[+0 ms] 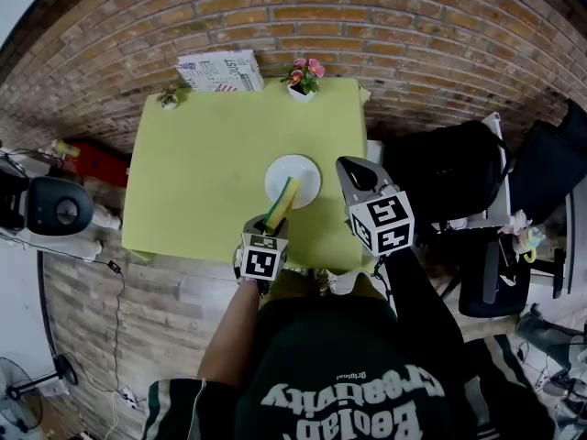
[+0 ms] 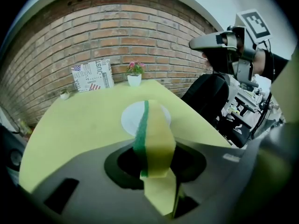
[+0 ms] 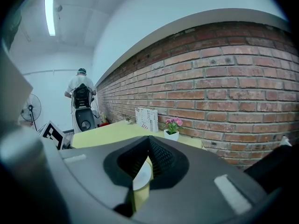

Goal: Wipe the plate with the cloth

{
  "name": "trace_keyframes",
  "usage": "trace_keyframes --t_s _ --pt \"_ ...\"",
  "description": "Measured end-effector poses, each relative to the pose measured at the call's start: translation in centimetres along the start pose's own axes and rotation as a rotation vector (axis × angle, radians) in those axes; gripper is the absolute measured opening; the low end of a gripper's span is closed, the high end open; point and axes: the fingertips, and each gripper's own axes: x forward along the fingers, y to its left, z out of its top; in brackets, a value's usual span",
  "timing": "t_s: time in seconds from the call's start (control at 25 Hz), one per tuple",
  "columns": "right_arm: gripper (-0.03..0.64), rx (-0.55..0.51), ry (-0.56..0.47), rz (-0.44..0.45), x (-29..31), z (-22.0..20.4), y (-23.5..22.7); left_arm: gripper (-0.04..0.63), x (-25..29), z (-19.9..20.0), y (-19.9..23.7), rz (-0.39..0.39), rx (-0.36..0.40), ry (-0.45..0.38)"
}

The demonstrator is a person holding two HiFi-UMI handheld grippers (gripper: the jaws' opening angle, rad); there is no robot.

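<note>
A round white plate (image 1: 298,174) lies on the yellow-green table (image 1: 202,172), near its front right. My left gripper (image 1: 274,225) hovers at the table's front edge, shut on a yellow cloth with a green edge (image 1: 282,203). The cloth sticks up and forward, and its tip overlaps the plate's near rim. In the left gripper view the cloth (image 2: 152,141) stands between the jaws with the plate (image 2: 128,118) behind it. My right gripper (image 1: 351,170) is raised just right of the plate, shut and empty. In the right gripper view its fingertips (image 3: 150,142) meet, and the plate (image 3: 141,176) shows below them.
At the table's far edge stand a printed box (image 1: 221,70), a small pot of pink flowers (image 1: 303,79) and a tiny plant (image 1: 169,97). A brick wall runs behind. Dark chairs (image 1: 449,172) stand right of the table, and a scooter (image 1: 46,205) to its left.
</note>
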Motion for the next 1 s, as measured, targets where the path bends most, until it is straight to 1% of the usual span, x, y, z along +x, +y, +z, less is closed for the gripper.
trace_keyframes --t_s 0.28,0.44,0.76,1.0 --pt "0.014 -0.014 0.002 0.025 0.9 0.4 0.7 0.130 -1.3 -0.6 3.5 0.091 -0.066 -0.020" --pt "0.014 -0.019 -0.002 0.036 1.4 0.7 0.9 0.130 -1.8 -0.7 4.4 0.118 -0.084 -0.025" --pt "0.014 -0.024 -0.010 0.047 1.6 1.2 1.1 0.130 -2.0 -0.6 4.4 0.121 -0.083 -0.031" --pt "0.014 -0.022 -0.006 0.042 1.3 0.9 1.1 0.130 -2.0 1.0 2.5 0.067 -0.036 -0.075"
